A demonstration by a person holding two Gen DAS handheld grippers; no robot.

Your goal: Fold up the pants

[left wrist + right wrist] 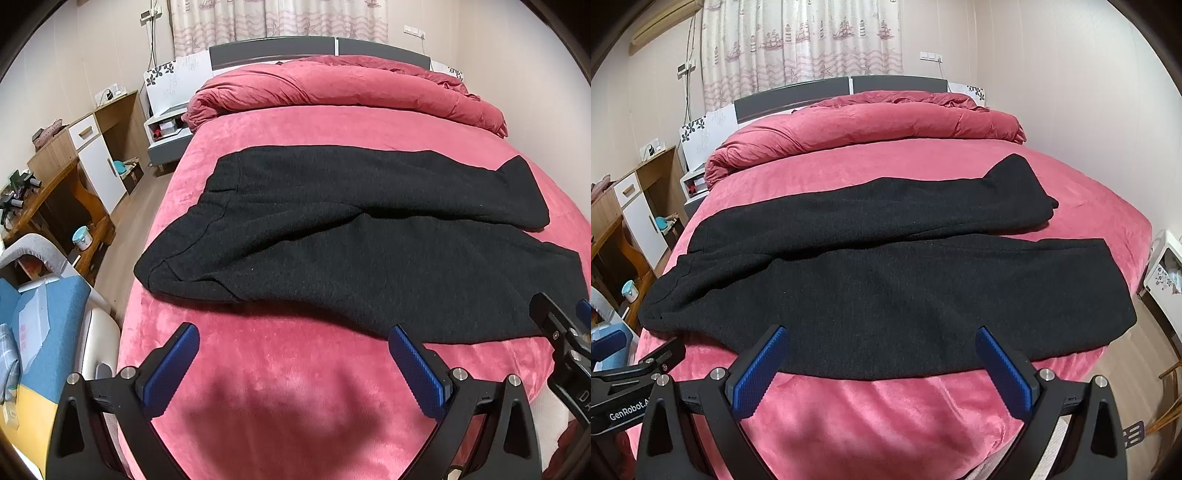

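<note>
One pair of black pants [351, 236] lay spread across the pink bed sheet [295, 369], waistband toward the left edge, both legs running right, the far leg partly overlapping the near one. Left gripper [293, 363] hovered over bare sheet just short of the near hem, jaws apart and empty. Right gripper [881, 363] hovered at the near leg's edge, jaws likewise apart. Rolled red duvet [343, 88] sat against the headboard [273, 51].

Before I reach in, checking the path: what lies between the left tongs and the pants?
Only bare pink bedsheet between the left tongs and the black pants, seen in the left wrist view.
</note>
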